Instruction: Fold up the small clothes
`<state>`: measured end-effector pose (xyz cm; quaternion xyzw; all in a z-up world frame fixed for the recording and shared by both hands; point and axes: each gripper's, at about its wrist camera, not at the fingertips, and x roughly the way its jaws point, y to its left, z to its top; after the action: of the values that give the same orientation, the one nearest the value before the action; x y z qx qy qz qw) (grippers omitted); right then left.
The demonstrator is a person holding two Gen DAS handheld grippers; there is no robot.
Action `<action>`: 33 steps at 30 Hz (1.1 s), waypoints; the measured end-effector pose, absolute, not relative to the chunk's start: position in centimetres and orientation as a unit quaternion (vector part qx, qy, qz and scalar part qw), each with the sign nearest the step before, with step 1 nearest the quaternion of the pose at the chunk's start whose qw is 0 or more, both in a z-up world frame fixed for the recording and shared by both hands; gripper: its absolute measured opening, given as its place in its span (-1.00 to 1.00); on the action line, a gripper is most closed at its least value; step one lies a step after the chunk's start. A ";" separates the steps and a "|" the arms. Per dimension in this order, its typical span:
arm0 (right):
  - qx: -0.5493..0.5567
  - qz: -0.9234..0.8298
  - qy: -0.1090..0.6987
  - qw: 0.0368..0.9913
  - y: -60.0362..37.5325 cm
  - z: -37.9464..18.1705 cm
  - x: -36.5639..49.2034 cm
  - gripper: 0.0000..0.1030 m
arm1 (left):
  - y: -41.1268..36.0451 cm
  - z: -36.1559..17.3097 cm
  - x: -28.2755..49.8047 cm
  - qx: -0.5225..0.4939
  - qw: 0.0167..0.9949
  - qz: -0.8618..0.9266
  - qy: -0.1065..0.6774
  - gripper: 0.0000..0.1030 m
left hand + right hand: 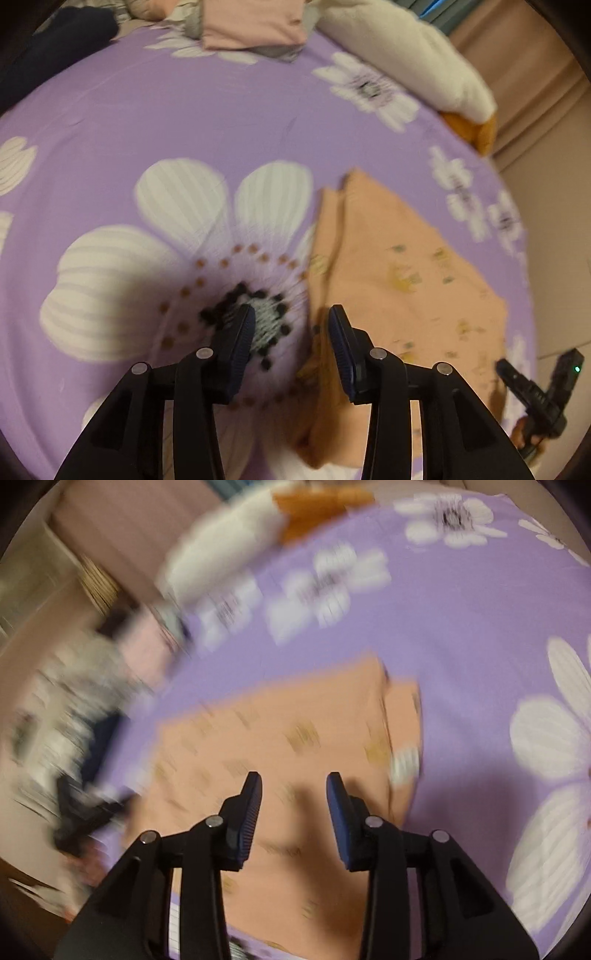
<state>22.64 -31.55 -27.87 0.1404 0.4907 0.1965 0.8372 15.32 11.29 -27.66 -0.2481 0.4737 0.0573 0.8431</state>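
Peach garment (399, 266) laid flat on the purple floral bedsheet (184, 110).

The left gripper (291, 321) is held released, nothing between its jaws, at the garment's left edge; the right gripper (293, 788) is likewise parted and empty above the cloth (views blurred). Bare sheet is seen beyond, towards a cream pillow (406, 55).
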 end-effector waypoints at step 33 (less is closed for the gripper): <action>0.105 0.229 0.460 0.852 -29.3 -29.3 21.0 0.42 | 14.5 -32.7 20.0 -0.550 0.607 -0.281 0.500 0.48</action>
<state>21.04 -29.28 -29.34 0.1052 0.4600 0.2286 0.8515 19.98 14.53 -32.70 -0.5504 0.4998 -0.2813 0.6067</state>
